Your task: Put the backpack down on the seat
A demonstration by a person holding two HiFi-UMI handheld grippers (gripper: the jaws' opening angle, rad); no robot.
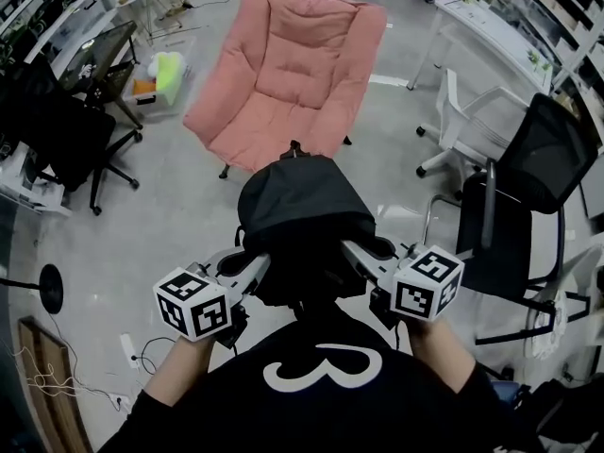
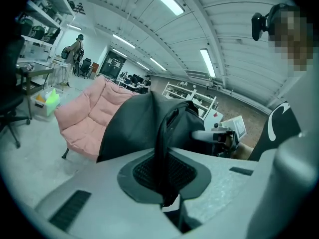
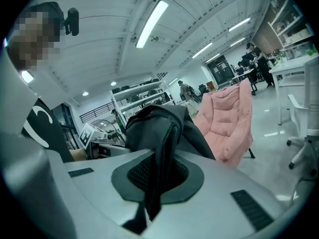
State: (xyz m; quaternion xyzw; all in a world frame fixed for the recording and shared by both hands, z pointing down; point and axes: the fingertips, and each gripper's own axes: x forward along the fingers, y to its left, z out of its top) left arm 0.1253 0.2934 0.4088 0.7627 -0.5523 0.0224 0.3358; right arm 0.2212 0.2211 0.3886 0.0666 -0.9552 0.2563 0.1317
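A black backpack [image 1: 302, 206] hangs in the air between my two grippers, in front of the person's chest. My left gripper [image 1: 253, 274] is shut on one of its black straps [image 2: 162, 158], which runs down between the jaws. My right gripper [image 1: 357, 258] is shut on the other strap [image 3: 157, 178] in the same way. The pink padded chair [image 1: 288, 74] stands on the floor beyond the backpack, its seat bare. It also shows as the pink chair [image 2: 87, 118] left of the bag and the pink chair [image 3: 227, 118] right of it.
A black office chair [image 1: 524, 206] and a white chair [image 1: 462, 121] stand at the right. Another black chair [image 1: 57, 130] is at the left, with a box of green and orange things [image 1: 160, 78] behind it. Tables and shelves line both sides. People stand far off.
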